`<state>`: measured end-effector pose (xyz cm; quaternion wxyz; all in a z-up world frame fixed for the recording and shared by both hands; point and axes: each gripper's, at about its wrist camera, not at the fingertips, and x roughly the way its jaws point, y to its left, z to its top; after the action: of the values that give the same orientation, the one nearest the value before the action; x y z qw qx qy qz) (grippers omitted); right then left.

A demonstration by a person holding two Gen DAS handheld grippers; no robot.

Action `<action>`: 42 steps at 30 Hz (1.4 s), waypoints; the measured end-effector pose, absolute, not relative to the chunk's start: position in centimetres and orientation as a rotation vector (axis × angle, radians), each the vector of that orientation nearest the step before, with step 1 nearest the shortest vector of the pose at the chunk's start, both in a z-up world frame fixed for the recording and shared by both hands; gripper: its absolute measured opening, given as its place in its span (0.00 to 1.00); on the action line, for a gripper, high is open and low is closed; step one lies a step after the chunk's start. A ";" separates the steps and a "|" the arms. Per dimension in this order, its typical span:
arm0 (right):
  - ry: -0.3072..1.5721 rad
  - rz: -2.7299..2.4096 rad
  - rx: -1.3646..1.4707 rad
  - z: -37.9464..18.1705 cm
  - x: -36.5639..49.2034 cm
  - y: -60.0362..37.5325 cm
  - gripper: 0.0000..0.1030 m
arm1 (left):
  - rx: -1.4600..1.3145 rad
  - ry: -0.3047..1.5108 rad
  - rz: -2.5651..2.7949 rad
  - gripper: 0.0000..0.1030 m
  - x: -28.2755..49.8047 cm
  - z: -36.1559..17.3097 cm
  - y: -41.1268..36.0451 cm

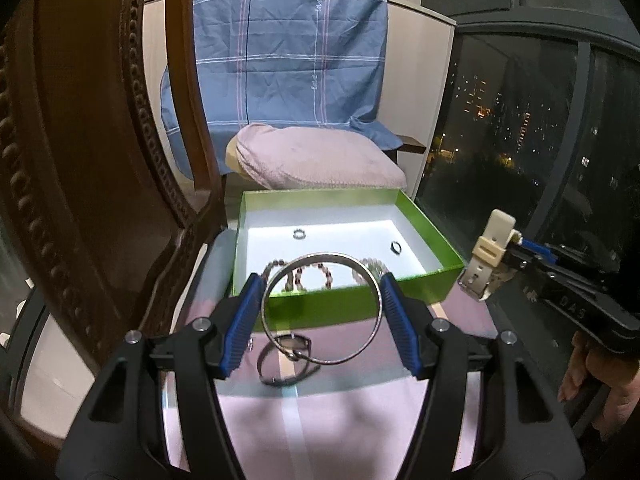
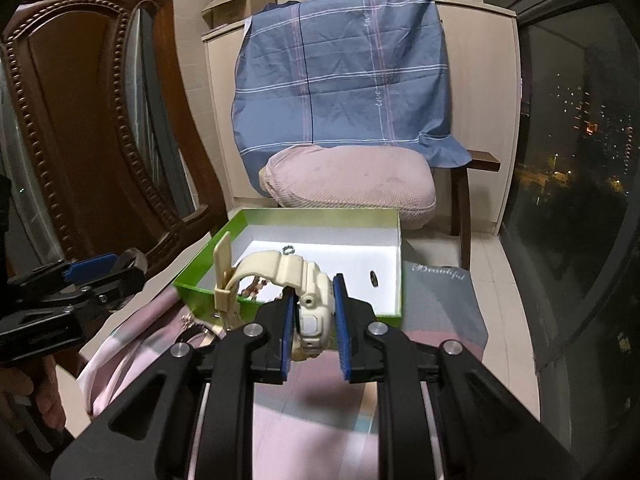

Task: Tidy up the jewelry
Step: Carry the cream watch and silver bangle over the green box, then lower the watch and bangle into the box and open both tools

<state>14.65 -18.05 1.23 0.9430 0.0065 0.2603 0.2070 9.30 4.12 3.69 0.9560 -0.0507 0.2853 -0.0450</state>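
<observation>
A green box (image 1: 434, 224) with a white inside stands ahead on the pink cloth (image 1: 328, 420). In it lie two small rings (image 1: 299, 234) and beaded bracelets (image 1: 316, 274). My left gripper (image 1: 322, 286) is shut on a silver bangle (image 1: 376, 320), held upright just before the box's near wall. A dark watch (image 1: 294, 350) lies on the cloth under it. My right gripper (image 2: 314, 292) is shut on a cream watch (image 2: 308, 300), held near the box's (image 2: 394, 248) front right side. That watch also shows in the left wrist view (image 1: 488, 268).
A carved brown chair back (image 1: 80, 160) rises close on the left. A chair with a pink cushion (image 1: 316, 156) and blue checked cloth (image 1: 288, 52) stands behind the box. A dark window (image 1: 540, 140) is on the right. Small trinkets (image 2: 200, 326) lie on the cloth.
</observation>
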 end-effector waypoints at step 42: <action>0.649 0.382 0.081 -3.3 30.9 -14.0 0.38 | -0.235 0.735 -0.055 0.81 28.2 -0.5 6.3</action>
<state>30.93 -13.95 -3.26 0.9292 0.0395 0.3166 0.1863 28.18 6.34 -0.48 0.9261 -0.1147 0.3584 -0.0267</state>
